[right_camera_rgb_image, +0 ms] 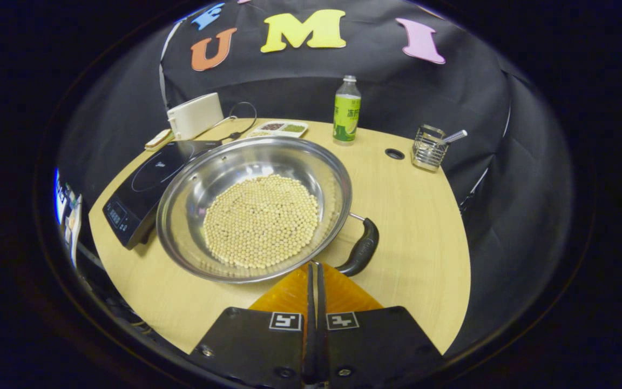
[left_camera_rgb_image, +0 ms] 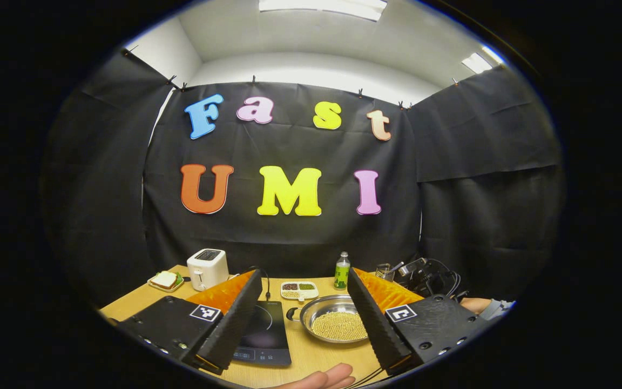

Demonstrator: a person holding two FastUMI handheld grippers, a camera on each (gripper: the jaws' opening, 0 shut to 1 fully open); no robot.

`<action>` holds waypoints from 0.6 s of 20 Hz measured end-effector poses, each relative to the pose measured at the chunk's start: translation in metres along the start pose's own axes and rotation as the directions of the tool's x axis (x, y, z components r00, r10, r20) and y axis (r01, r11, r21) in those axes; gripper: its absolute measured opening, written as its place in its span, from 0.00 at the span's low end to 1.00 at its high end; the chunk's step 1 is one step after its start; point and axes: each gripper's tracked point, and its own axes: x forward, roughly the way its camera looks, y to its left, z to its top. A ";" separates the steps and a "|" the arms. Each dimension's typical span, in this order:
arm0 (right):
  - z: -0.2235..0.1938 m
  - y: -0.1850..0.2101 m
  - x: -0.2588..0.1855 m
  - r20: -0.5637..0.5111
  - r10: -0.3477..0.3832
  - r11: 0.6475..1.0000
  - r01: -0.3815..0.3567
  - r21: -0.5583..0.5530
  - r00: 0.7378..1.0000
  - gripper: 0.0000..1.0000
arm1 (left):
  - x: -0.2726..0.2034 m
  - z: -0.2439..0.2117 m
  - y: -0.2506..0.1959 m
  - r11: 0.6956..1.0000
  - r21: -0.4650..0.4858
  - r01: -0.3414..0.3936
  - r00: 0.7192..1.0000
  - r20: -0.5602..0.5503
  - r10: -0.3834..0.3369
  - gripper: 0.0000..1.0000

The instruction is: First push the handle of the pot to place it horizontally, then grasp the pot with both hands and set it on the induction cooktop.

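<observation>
We've got a shiny silver pot (right_camera_rgb_image: 254, 208) holding pale cream beans (right_camera_rgb_image: 261, 220), with a black handle (right_camera_rgb_image: 362, 248) on it. The worktop (right_camera_rgb_image: 413, 216) is light wood-tone. The induction cooktop (right_camera_rgb_image: 143, 186) is glossy black with thin white ring markings. Our right claw (right_camera_rgb_image: 315, 281) has orange fingers (right_camera_rgb_image: 289, 294) and a black body with black-and-white square tags. Same colours on the left claw (left_camera_rgb_image: 303, 302). The toaster (left_camera_rgb_image: 207, 268) is off-white, the bottle (right_camera_rgb_image: 346, 111) has a green label with a white cap, and the divided dish (left_camera_rgb_image: 299, 290) is white with dark and green fillings.
</observation>
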 end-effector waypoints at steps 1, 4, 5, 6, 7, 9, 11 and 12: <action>0.003 -0.003 0.001 0.001 -0.004 1.000 0.004 0.006 1.000 0.07 | 0.003 -0.002 0.000 1.000 0.001 -0.001 1.000 -0.005 0.001 0.95; 0.010 -0.009 0.004 0.014 -0.022 1.000 0.022 0.005 1.000 0.04 | 0.011 -0.010 -0.001 1.000 -0.009 -0.001 1.000 -0.024 0.001 0.95; 0.010 -0.011 0.005 0.017 -0.022 1.000 0.022 0.006 1.000 0.04 | 0.014 -0.012 -0.002 1.000 -0.011 -0.001 1.000 -0.030 0.000 0.95; 0.011 -0.011 0.006 0.021 -0.021 1.000 0.021 0.010 1.000 0.04 | 0.015 -0.014 -0.003 1.000 -0.012 0.000 0.999 -0.036 0.000 0.95; 0.012 -0.011 0.008 0.026 -0.020 1.000 0.020 0.012 0.999 0.04 | 0.017 -0.016 -0.003 1.000 -0.011 -0.001 0.999 -0.041 0.001 0.95; 0.016 -0.016 0.011 0.034 -0.021 1.000 0.020 0.023 0.999 0.01 | 0.020 -0.021 -0.003 1.000 -0.004 -0.007 0.999 -0.052 0.007 0.95; 0.019 -0.019 0.012 0.047 -0.029 0.999 0.027 0.044 0.998 0.04 | 0.027 -0.028 -0.002 1.000 0.006 -0.008 0.998 -0.067 0.008 0.95; 0.020 -0.019 0.013 0.054 -0.033 0.999 0.031 0.041 0.998 0.04 | 0.029 -0.033 0.000 1.000 0.006 -0.014 0.997 -0.077 0.015 0.95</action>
